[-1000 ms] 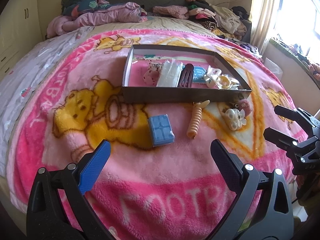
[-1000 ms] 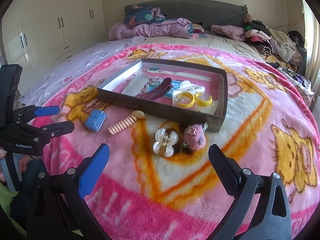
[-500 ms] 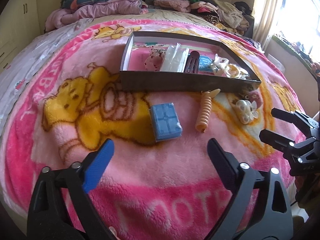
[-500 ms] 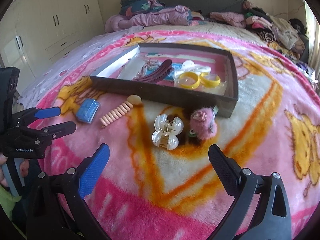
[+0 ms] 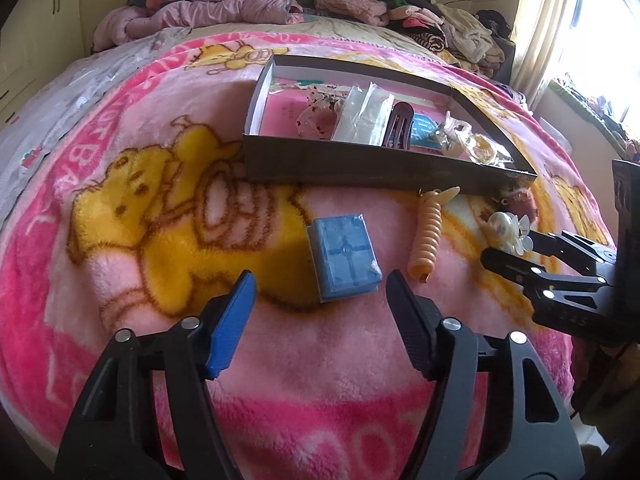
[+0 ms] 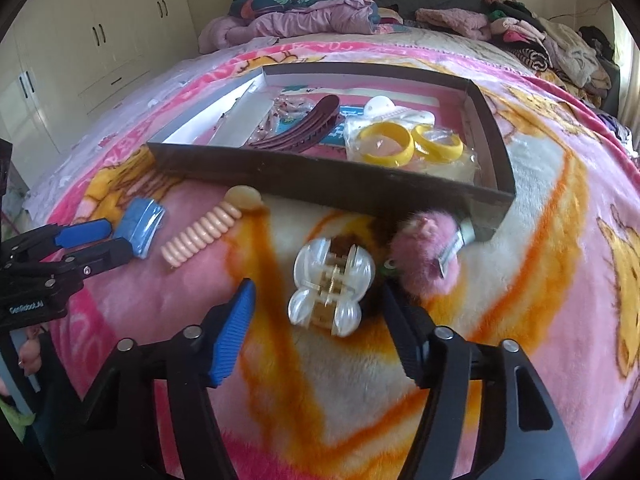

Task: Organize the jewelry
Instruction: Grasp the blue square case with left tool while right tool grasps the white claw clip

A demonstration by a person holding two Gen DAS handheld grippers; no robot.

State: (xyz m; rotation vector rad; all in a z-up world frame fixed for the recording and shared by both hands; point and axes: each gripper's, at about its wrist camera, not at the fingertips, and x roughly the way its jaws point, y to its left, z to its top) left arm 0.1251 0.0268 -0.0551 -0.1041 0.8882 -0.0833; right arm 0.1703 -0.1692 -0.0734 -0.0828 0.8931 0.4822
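A dark shallow box (image 5: pixel 360 166) (image 6: pixel 328 184) on the pink blanket holds a maroon hair clip (image 6: pixel 304 128), yellow bangles (image 6: pixel 386 144) and small packets. In front of it lie a blue packet (image 5: pixel 345 262) (image 6: pixel 138 220), a peach spiral clip (image 5: pixel 428 236) (image 6: pixel 204 234), a clear claw clip (image 6: pixel 330 286) (image 5: pixel 506 230) and a pink fuzzy clip (image 6: pixel 426 256). My left gripper (image 5: pixel 320 300) is open just short of the blue packet. My right gripper (image 6: pixel 316 312) is open, its jaws on either side of the claw clip's near end.
The bed carries a pink cartoon blanket (image 5: pixel 160 208). Piled clothes (image 6: pixel 304 16) lie at the headboard. White wardrobes (image 6: pixel 80 40) stand at the left, a curtained window (image 5: pixel 560 32) at the right.
Both grippers have moved forward and down. The left has closed in on the blue packet, the right on the claw clip. Both jaw gaps have narrowed but remain open.
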